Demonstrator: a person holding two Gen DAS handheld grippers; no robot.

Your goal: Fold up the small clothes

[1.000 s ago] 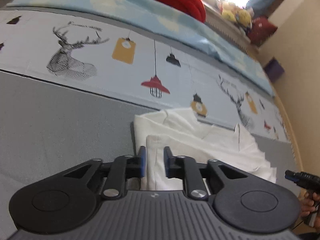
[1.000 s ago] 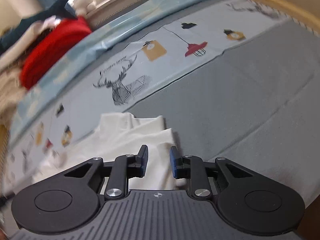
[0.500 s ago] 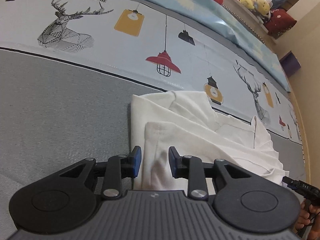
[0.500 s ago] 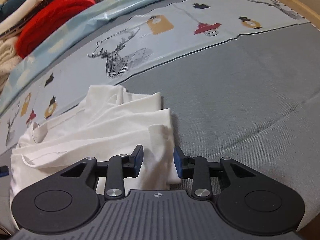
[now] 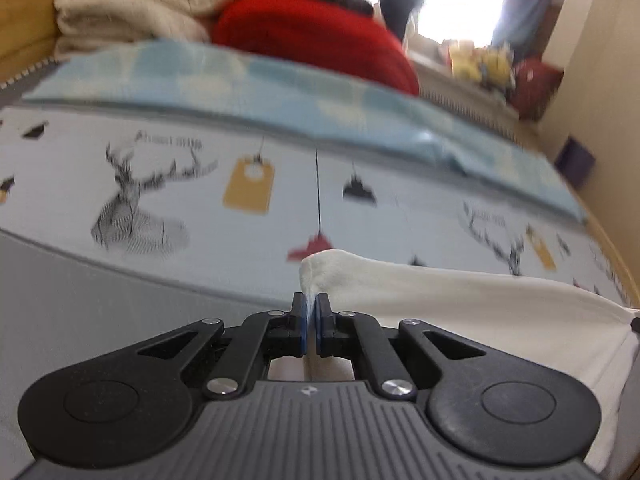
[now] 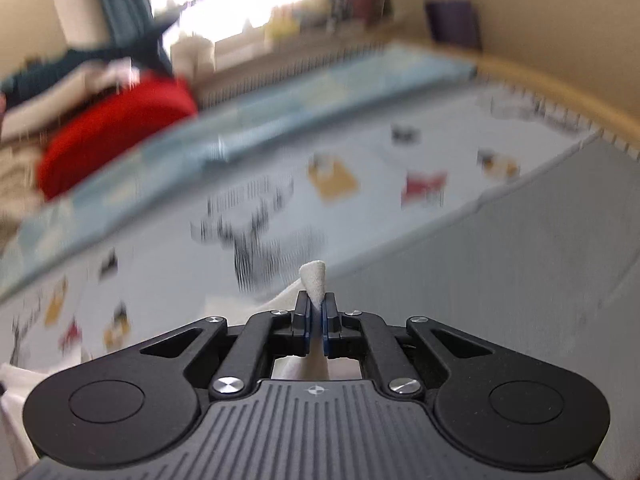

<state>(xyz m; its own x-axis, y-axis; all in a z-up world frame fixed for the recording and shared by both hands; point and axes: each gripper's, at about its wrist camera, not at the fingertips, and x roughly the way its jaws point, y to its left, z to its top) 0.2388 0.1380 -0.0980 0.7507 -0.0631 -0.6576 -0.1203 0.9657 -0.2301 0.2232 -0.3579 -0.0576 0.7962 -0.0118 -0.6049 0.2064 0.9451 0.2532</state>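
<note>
Fingers (image 5: 322, 312) of both hands pinch white garment (image 5: 460, 300) corners, angled downward.

Both wrist views low, facing bed (image 5: 80, 320)

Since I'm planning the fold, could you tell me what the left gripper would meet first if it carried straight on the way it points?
Probably the printed sheet past the white garment pinched in the left gripper; depth is unclear.
</note>
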